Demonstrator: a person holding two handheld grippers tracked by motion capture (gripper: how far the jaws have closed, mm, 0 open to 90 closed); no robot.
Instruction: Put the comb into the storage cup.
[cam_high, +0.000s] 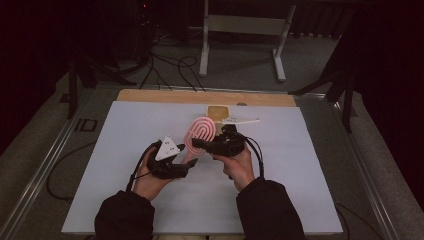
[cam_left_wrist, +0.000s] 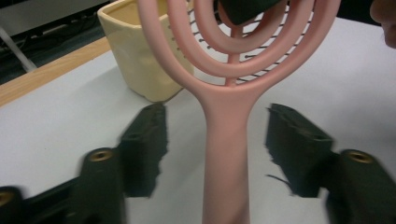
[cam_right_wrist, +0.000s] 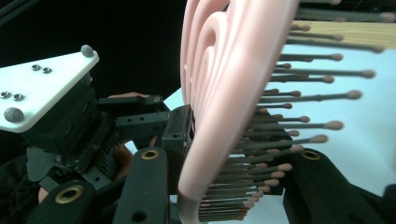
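Now we pass the pink hairbrush, held above the bench: the right hand-held gripper clamps its head, the left hand-held gripper stands unclenched around its handle and should next withdraw.

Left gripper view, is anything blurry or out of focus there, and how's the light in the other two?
Left gripper view: the jaws smear, the pink brush handle stays fairly sharp. High view: the white table is lit, surroundings nearly black. Right gripper view: the close brush head is soft, background dark.
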